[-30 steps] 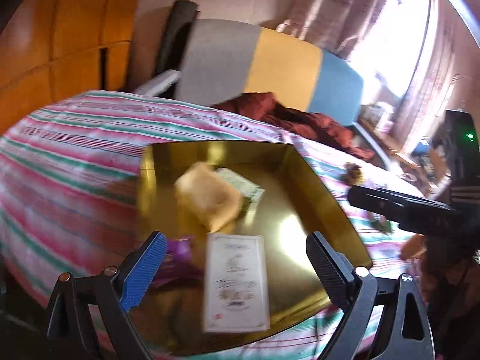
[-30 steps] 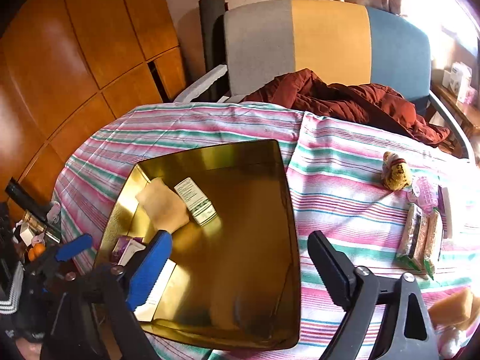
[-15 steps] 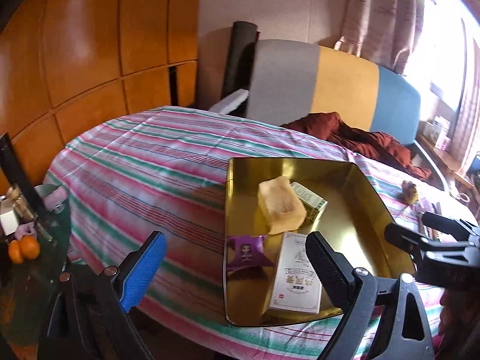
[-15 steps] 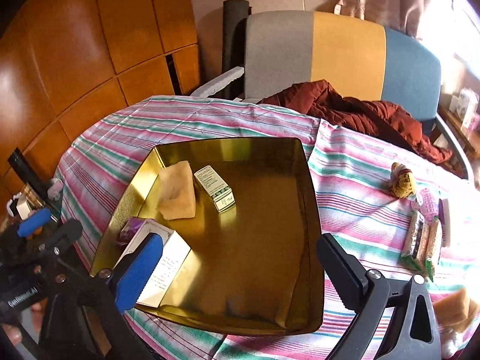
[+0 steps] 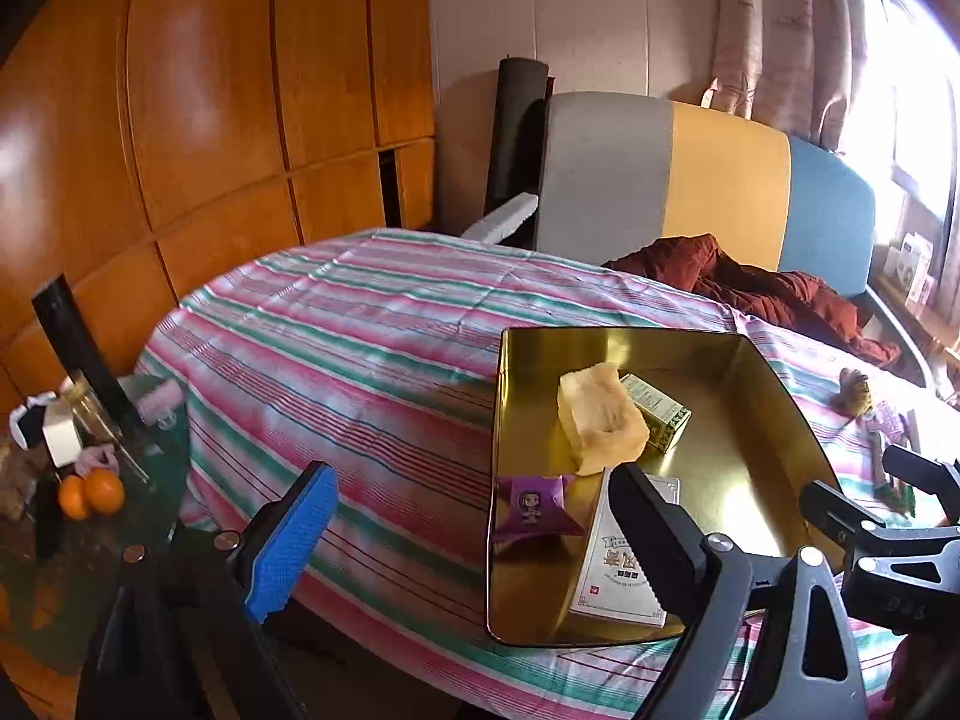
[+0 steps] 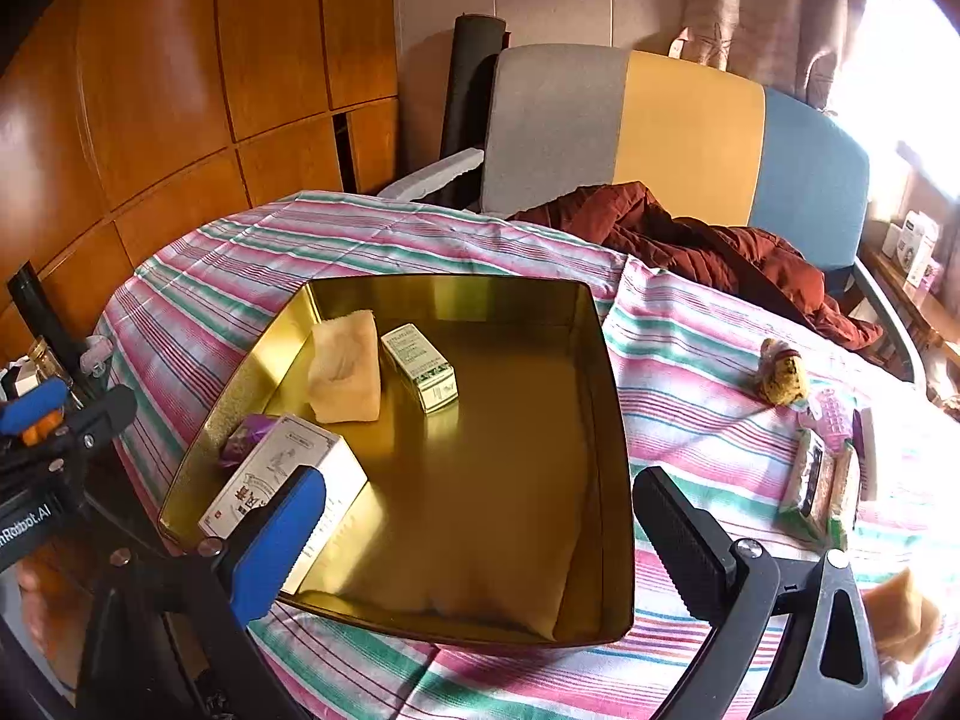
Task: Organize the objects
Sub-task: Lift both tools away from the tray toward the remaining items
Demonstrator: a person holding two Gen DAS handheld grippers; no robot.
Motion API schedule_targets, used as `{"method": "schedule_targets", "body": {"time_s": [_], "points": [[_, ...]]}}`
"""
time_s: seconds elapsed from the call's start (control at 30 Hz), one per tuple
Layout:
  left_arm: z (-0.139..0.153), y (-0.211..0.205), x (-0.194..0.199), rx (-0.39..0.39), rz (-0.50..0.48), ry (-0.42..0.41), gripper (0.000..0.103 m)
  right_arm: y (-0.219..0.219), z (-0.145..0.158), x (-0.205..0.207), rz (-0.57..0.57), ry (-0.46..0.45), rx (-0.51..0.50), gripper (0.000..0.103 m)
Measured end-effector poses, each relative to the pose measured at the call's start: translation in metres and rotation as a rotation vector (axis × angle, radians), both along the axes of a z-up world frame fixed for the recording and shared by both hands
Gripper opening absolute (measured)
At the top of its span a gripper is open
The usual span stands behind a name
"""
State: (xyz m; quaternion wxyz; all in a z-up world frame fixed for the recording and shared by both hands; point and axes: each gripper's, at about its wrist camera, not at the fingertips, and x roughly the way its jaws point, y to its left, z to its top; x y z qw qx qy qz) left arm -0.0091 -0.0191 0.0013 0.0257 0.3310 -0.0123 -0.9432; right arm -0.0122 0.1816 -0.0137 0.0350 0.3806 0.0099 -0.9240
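A gold tray point(image 6: 600, 420) sits at frame centre on the striped desk point(image 6: 690, 420), holding a white box point(image 6: 282, 468), a tan sponge point(image 6: 345, 366), a green carton point(image 6: 420, 366) and a purple packet point(image 5: 531, 501). Loose snack packs point(image 6: 819, 489) and a small plush toy point(image 6: 780, 375) lie at right. Both the left gripper point(image 5: 474, 531) and right gripper point(image 6: 480, 540) hang released and empty. Likely between placements; next, the right gripper fetches a loose item.

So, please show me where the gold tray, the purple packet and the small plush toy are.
gold tray point(image 6: 600, 372): right wrist view, its right wall.
purple packet point(image 5: 531, 501): left wrist view, its printed front.
small plush toy point(image 6: 783, 375): right wrist view, its yellow body.
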Motion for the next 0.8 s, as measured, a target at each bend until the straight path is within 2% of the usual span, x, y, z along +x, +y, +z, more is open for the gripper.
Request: {"method": "schedule_targets", "body": {"time_s": [0.5,0.8], "points": [[0.008,0.027,0.005,-0.07,-0.061,0.017,0.094,0.019,-0.003,0.004,-0.023,-0.001,-0.031,0.103],[0.011,0.048,0.004,-0.097,-0.121,0.008,0.094,0.05,-0.004,0.004,-0.072,-0.003,-0.043,0.103]]}}
